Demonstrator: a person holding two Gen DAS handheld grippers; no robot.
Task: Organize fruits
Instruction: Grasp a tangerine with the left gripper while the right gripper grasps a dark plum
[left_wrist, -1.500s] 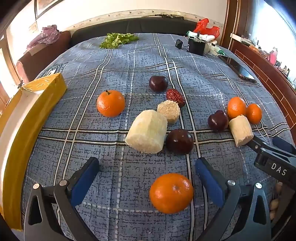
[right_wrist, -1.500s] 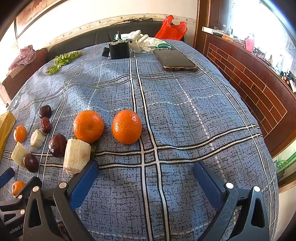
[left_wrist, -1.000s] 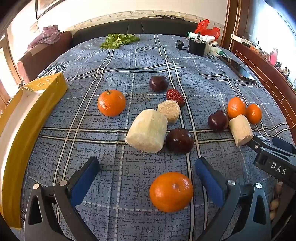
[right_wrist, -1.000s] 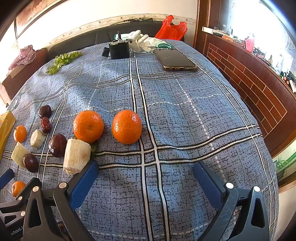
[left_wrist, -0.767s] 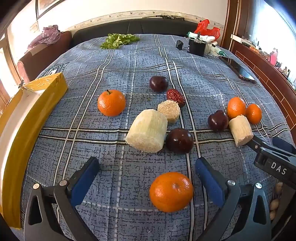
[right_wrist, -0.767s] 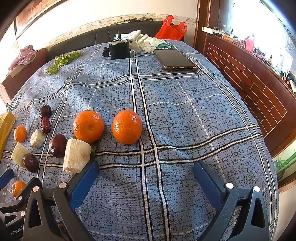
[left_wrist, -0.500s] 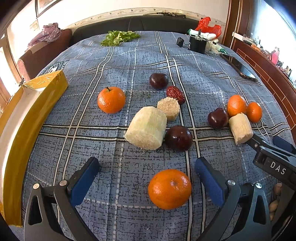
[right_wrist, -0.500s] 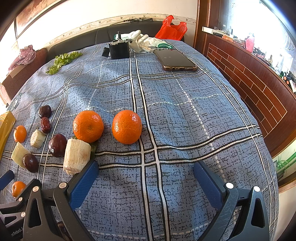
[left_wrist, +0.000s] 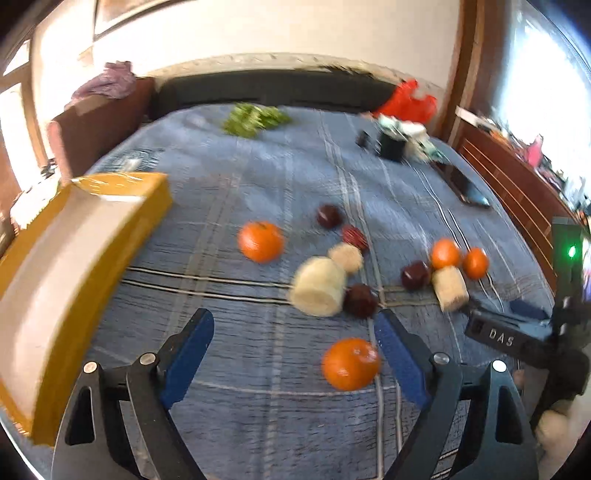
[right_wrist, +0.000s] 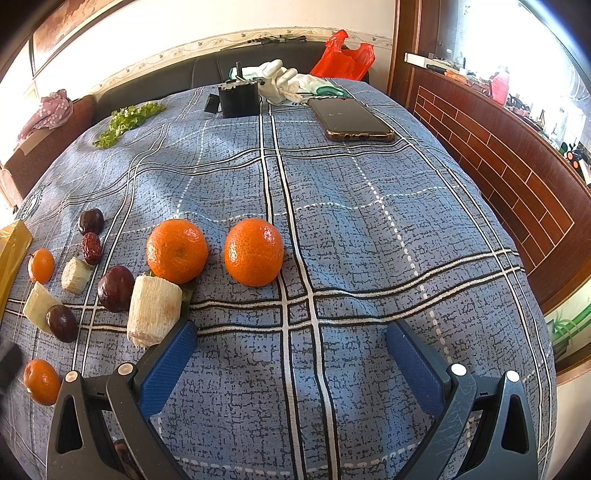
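Note:
Fruit lies on a blue plaid cloth (right_wrist: 369, 229). In the blurred left wrist view my left gripper (left_wrist: 295, 347) is open, with an orange (left_wrist: 350, 363) just inside its right finger. Beyond lie a big sugarcane piece (left_wrist: 318, 286), dark plums (left_wrist: 360, 300), a red date (left_wrist: 354, 238), and another orange (left_wrist: 261, 241). In the right wrist view my right gripper (right_wrist: 290, 360) is open and empty over bare cloth. Two oranges (right_wrist: 177, 251) (right_wrist: 254, 252), a sugarcane piece (right_wrist: 153, 310) and a plum (right_wrist: 115, 283) lie ahead of its left finger.
A yellow box (left_wrist: 66, 266) lies along the left. At the far end are a phone (right_wrist: 351, 120), a black box (right_wrist: 238, 98), white gloves (right_wrist: 284, 85), a red bag (right_wrist: 343, 55) and green leaves (right_wrist: 125, 118). A wooden wall panel (right_wrist: 498, 162) runs on the right.
My left gripper has swung up and to the left, blurring its view; the fruit now sits further right in it. The right gripper has not moved.

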